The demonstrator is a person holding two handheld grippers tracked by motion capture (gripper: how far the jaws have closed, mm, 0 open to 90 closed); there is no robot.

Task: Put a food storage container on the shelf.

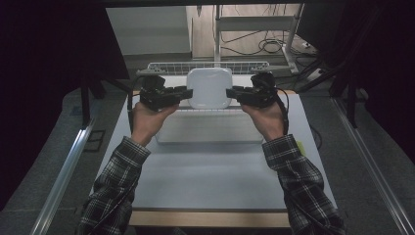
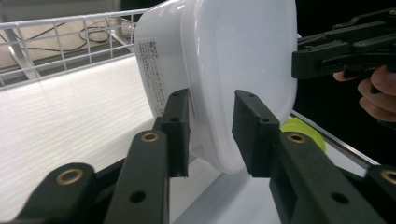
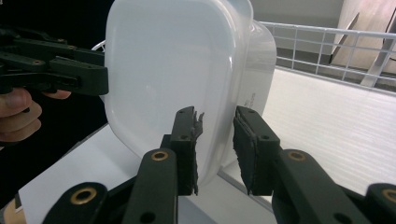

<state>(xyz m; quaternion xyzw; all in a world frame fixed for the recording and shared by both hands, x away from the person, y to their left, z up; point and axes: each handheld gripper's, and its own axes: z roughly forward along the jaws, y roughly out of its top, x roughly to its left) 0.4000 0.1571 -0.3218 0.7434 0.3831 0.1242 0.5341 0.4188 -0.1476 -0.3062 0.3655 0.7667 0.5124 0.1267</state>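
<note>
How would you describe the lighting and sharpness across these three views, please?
High view: dim, dark at the sides, slightly soft; the white container is brightest. Left gripper view: container washed out by glare, the near pads blurred. Right gripper view: evenly lit, the rack soft behind.

We are looking at a lab or recording studio rather than a home: a plain white tabletop [image 1: 210, 171] stands under a fixed overhead camera, hemmed in on both sides by black curtains [image 1: 44, 73] and flanked by bare aluminium rails [image 1: 63, 171]. Beyond the far edge we see a white wire rack [image 1: 208, 66], a metal stand [image 1: 254, 24] and loose cables [image 1: 266, 46] coiled on a grey carpeted floor [image 1: 362, 161]. The person in plaid sleeves [image 1: 117, 186] works with camera-fitted black tongs [image 1: 186, 94] in each hand.
</note>
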